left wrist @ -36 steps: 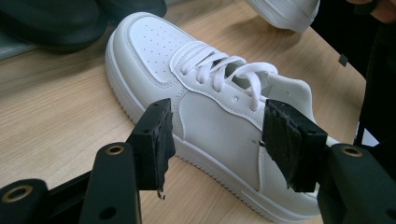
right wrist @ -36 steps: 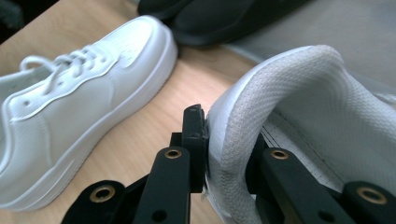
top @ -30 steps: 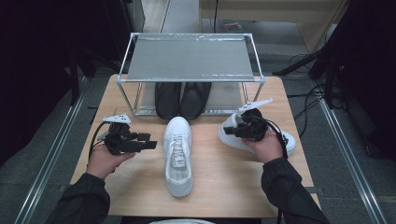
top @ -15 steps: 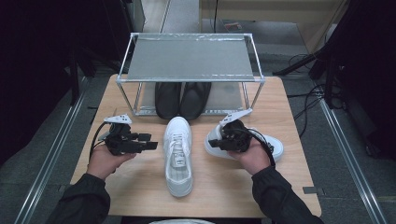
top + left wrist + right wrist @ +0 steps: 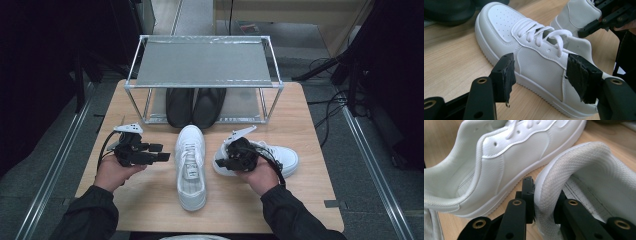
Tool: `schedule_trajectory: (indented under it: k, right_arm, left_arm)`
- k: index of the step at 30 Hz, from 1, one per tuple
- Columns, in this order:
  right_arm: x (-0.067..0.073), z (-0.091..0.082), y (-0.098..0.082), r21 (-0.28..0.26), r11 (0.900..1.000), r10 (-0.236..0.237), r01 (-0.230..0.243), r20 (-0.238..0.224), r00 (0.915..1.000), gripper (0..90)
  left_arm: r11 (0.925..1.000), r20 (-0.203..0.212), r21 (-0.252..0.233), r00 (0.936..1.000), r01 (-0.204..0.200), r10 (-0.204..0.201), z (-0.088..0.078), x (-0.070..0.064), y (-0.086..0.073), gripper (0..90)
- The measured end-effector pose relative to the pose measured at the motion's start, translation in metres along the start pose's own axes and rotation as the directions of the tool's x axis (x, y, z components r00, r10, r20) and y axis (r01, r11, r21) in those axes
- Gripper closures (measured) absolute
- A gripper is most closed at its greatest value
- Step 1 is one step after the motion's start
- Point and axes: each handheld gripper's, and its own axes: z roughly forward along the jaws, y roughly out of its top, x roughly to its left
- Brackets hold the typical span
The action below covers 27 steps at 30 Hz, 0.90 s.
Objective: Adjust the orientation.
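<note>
One white sneaker (image 5: 191, 167) (image 5: 536, 57) (image 5: 506, 152) lies in the middle of the table, toe toward the rack. A second white sneaker (image 5: 280, 155) (image 5: 599, 177) lies sideways just right of it, heel close to the first. My right gripper (image 5: 223, 162) (image 5: 544, 192) is shut on that sneaker's padded heel collar, one jaw inside and one outside. My left gripper (image 5: 162, 152) (image 5: 540, 75) hovers left of the middle sneaker and points at its side. Its jaws have just been opening; they are open and nothing is between them.
A metal-framed rack (image 5: 205, 62) stands at the back of the wooden table (image 5: 310, 200). A pair of black shoes (image 5: 195, 105) rests on its lower shelf, just beyond the middle sneaker's toe. Cables trail on the floor at the right.
My right hand has dragged the second sneaker leftward, close to the middle sneaker. The left hand and the middle sneaker have stayed where they were.
</note>
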Motion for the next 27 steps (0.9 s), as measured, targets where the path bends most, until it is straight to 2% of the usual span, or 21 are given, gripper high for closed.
schedule_trajectory:
  k: [3,6,8,11,12,14,17,21,27]
  right_arm:
    - [0.006,0.008,-0.004,0.026,1.000,-0.005,0.005,-0.004,1.0000,80.1]
    - [0.013,0.017,-0.007,0.056,0.998,-0.034,0.035,-0.009,0.9994,79.6]
    - [0.015,0.017,-0.008,0.046,0.998,-0.038,0.038,-0.002,0.9993,79.4]
    - [0.011,0.016,-0.009,0.032,0.999,-0.014,0.015,-0.025,0.9996,78.0]
    - [0.011,0.016,-0.009,0.026,0.999,-0.029,0.030,-0.026,0.9993,77.2]
    - [0.012,0.015,-0.010,0.024,0.999,-0.022,0.023,-0.039,0.9990,70.7]
    - [0.013,0.011,-0.010,0.008,1.000,-0.012,0.012,-0.053,0.9985,63.8]
    - [0.015,-0.001,-0.010,-0.033,0.999,-0.013,0.012,-0.026,0.9996,57.3]
    - [0.007,-0.027,-0.015,-0.111,0.993,0.033,-0.037,-0.035,0.9989,65.4]
  left_arm:
    - [0.9999,0.000,-0.010,1.0000,-0.008,0.008,0.000,0.000,0.000,38.1]
    - [0.9997,-0.009,-0.016,0.9998,-0.018,0.018,0.000,0.000,0.000,36.8]
    - [0.9996,-0.010,-0.017,0.9997,-0.022,0.022,0.000,0.000,0.000,36.4]
    - [0.9995,-0.013,-0.018,0.9996,-0.027,0.027,-0.001,0.000,0.000,36.2]
    - [0.9994,-0.014,-0.020,0.9995,-0.028,0.028,-0.001,-0.001,0.000,36.2]
    - [0.9993,-0.013,-0.021,0.9994,-0.032,0.032,-0.001,0.000,0.000,35.9]
    - [0.9993,-0.012,-0.017,0.9993,-0.034,0.034,0.000,0.000,0.001,35.6]
    - [0.9991,-0.006,-0.012,0.9992,-0.040,0.040,0.003,0.000,0.002,35.2]
    - [0.9990,0.004,-0.004,0.9990,-0.044,0.044,0.007,0.000,0.006,35.1]
